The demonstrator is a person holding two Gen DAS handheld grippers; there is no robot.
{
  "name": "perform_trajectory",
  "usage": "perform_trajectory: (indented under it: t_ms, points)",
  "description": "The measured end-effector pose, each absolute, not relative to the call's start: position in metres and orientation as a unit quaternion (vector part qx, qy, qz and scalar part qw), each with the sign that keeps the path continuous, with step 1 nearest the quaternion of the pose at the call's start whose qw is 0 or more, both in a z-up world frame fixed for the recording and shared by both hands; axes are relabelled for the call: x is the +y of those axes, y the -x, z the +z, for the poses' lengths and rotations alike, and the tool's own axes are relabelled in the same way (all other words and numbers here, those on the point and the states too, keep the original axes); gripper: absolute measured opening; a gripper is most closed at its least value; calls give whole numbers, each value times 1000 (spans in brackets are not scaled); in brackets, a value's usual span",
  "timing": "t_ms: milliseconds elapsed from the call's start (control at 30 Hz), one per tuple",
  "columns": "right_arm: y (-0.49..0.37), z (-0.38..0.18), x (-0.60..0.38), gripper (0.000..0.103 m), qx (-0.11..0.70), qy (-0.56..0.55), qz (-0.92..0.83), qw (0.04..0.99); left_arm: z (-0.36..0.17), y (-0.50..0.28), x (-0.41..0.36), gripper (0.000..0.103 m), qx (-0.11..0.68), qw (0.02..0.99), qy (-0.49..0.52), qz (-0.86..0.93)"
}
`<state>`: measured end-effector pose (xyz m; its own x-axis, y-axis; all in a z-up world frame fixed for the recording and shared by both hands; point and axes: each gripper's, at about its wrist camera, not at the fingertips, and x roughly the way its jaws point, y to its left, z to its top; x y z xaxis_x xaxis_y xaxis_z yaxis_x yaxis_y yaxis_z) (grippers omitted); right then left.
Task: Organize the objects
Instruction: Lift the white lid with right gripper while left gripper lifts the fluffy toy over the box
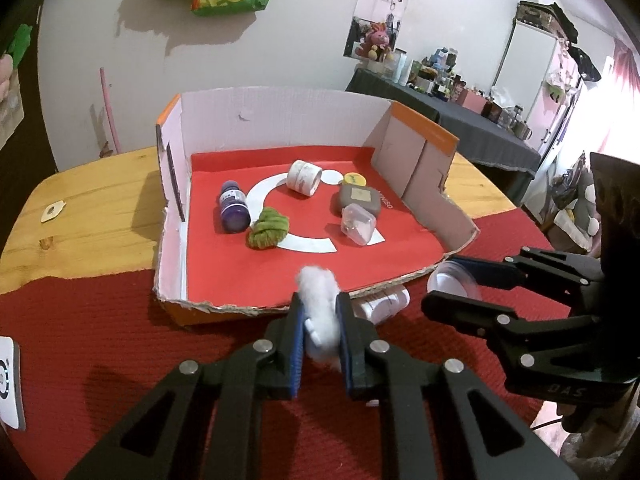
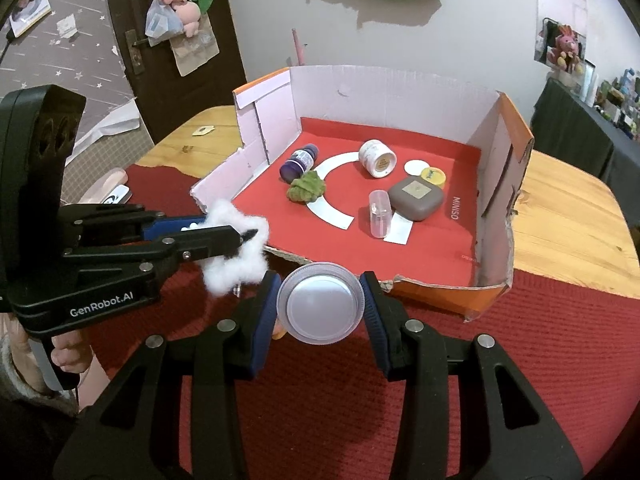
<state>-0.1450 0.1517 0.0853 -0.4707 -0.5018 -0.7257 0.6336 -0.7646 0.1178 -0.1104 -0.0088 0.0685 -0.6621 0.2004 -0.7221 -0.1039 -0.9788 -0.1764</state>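
Note:
My left gripper is shut on a fluffy white cotton wad, just in front of the torn front edge of an open cardboard box. In the right wrist view the same left gripper holds the cotton wad at the left. My right gripper is shut on a round clear plastic lid, also before the box. On the box's red floor lie a purple bottle, a green scrunchie, a white jar, a grey case and a small clear case.
A white bottle lies on the red cloth against the box's front edge. A yellow cap sits at the box's back. The wooden table extends left and right of the box. A white device lies at the left edge.

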Motion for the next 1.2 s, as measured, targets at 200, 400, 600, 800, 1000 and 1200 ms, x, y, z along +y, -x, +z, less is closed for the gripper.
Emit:
perform_trajectory:
  t_ms: [200, 400, 600, 800, 1000, 1200]
  points:
    - [143, 90, 150, 39, 85, -388, -854, 337, 79, 105, -7, 15, -61, 91, 390, 914]
    - [144, 95, 150, 39, 84, -383, -856, 338, 85, 107, -6, 15, -62, 91, 385, 916]
    - [148, 100, 150, 39, 86, -379, -857, 337, 92, 111, -11, 15, -73, 93, 379, 918]
    - [155, 106, 150, 39, 85, -377, -859, 337, 101, 119, -11, 15, -69, 93, 371, 922]
    - [166, 105, 147, 39, 84, -380, -857, 338, 99, 131, -13, 15, -70, 91, 373, 921]
    - [180, 97, 142, 39, 80, -394, -850, 339, 89, 144, -19, 15, -75, 90, 386, 915]
